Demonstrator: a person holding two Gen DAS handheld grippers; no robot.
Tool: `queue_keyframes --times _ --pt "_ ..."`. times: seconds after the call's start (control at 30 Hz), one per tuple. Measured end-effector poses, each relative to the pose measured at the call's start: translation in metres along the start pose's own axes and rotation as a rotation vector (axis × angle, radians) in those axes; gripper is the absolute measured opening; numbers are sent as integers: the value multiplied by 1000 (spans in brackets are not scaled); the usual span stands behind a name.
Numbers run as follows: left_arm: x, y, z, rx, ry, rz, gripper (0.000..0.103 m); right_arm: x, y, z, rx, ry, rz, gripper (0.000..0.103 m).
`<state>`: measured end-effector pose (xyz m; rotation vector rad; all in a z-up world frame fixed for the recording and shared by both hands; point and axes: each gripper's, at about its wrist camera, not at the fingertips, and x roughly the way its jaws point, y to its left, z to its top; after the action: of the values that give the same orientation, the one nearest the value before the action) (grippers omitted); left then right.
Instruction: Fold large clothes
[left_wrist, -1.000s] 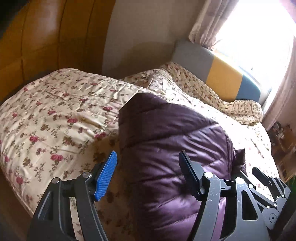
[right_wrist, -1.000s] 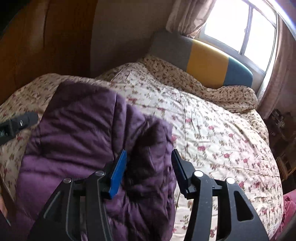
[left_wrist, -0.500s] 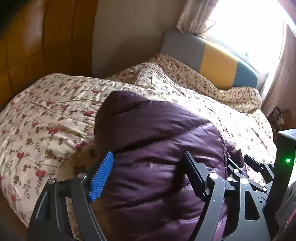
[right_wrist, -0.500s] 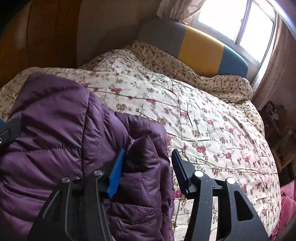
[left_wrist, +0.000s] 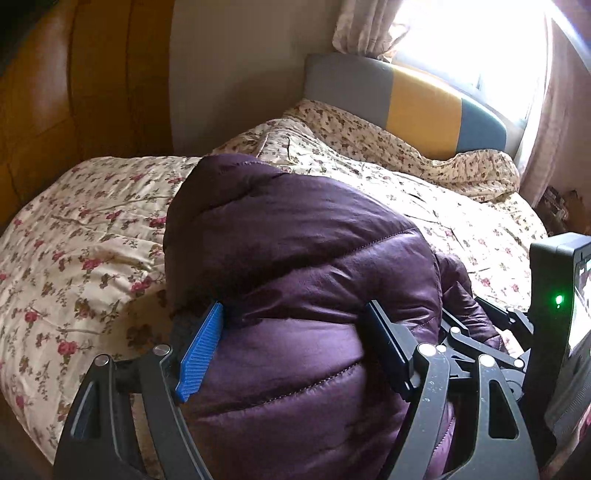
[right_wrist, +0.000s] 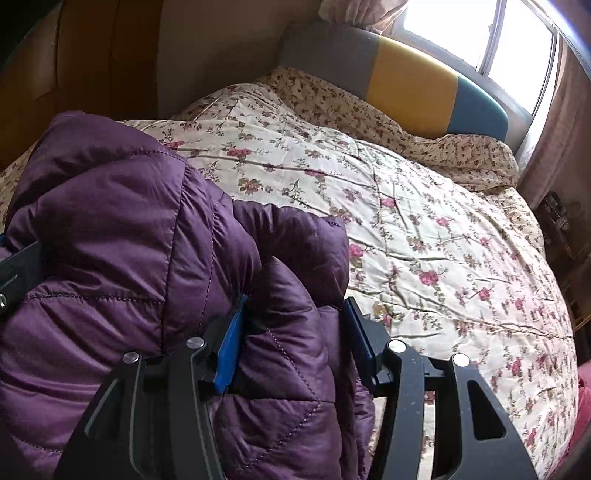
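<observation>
A purple quilted puffer jacket (left_wrist: 295, 266) lies bunched on the floral bed quilt (left_wrist: 85, 251). My left gripper (left_wrist: 295, 350) is open, with its jaws wide apart around a puffy fold at the jacket's near edge. My right gripper (right_wrist: 295, 336) is also open, and a narrower fold of the jacket (right_wrist: 122, 236) bulges between its jaws. The right gripper's body shows at the right edge of the left wrist view (left_wrist: 554, 295), and the left gripper's edge shows at the far left of the right wrist view (right_wrist: 14, 273).
The quilt (right_wrist: 424, 229) covers the whole bed. A grey, yellow and blue headboard (right_wrist: 413, 85) stands at the far end under a bright window (right_wrist: 480, 40) with curtains. A brown padded wall panel (left_wrist: 74, 96) is on the left. Dark clutter (right_wrist: 561, 221) sits beside the bed on the right.
Both grippers have moved forward onto the jacket, which now fills more of each view and bulges between the jaws. The jaws stay wide apart.
</observation>
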<state>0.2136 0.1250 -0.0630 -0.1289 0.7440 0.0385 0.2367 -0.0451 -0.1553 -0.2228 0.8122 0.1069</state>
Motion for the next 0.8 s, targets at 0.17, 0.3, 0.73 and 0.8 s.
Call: queue_keyframes --times 0.17,0.3,0.73,0.8 --pt "5 -2 -6 2 -2 12 77 5 -5 1 6 -2 14 50" --pt "5 -1 -6 0 -4 16 77 4 -7 1 10 -4 13 52" --pt "-27 3 -7 -7 -57 40 81 -23 -15 3 17 -53 7 66" --pt "-32 4 -9 -8 -64 40 81 -30 -15 2 12 -63 10 67"
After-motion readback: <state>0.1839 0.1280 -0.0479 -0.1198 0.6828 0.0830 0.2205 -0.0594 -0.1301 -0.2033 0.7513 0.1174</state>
